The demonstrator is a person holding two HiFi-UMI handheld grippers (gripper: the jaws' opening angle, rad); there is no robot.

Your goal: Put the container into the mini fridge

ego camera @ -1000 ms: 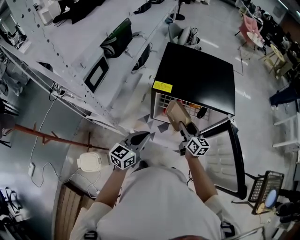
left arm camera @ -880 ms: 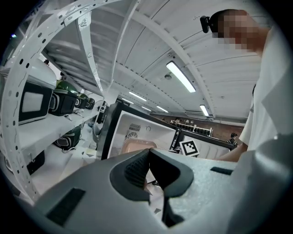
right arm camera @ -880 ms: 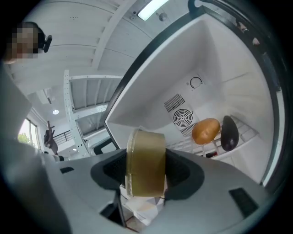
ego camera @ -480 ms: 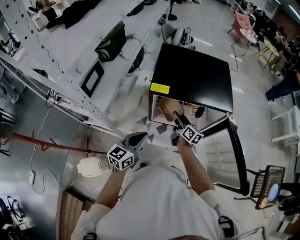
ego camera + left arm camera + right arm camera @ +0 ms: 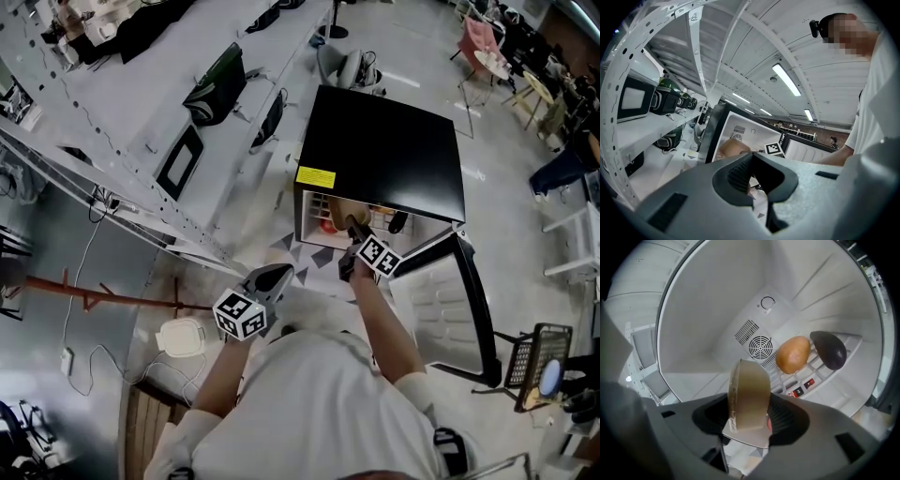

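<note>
The black mini fridge (image 5: 384, 150) stands on the floor with its door (image 5: 461, 309) swung open to the right. My right gripper (image 5: 355, 231) is shut on a tan translucent container (image 5: 345, 210), which it holds on edge at the fridge's opening. In the right gripper view the container (image 5: 749, 394) sits between the pads, in front of the white interior (image 5: 717, 310). An orange round fruit (image 5: 792, 355) and a dark purple one (image 5: 829, 350) lie on the wire shelf inside. My left gripper (image 5: 276, 275) hangs shut and holds nothing, short of the fridge's left front corner.
A white perforated rack (image 5: 141, 112) with dark bags and a monitor runs along the left. A white lidded box (image 5: 181, 330) lies on the floor at lower left near cables. A wire basket (image 5: 527, 367) stands at the right, chairs farther back.
My right gripper has carried the container forward and down from in front of the fridge to its opening, and has rolled. The left gripper has stayed where it was.
</note>
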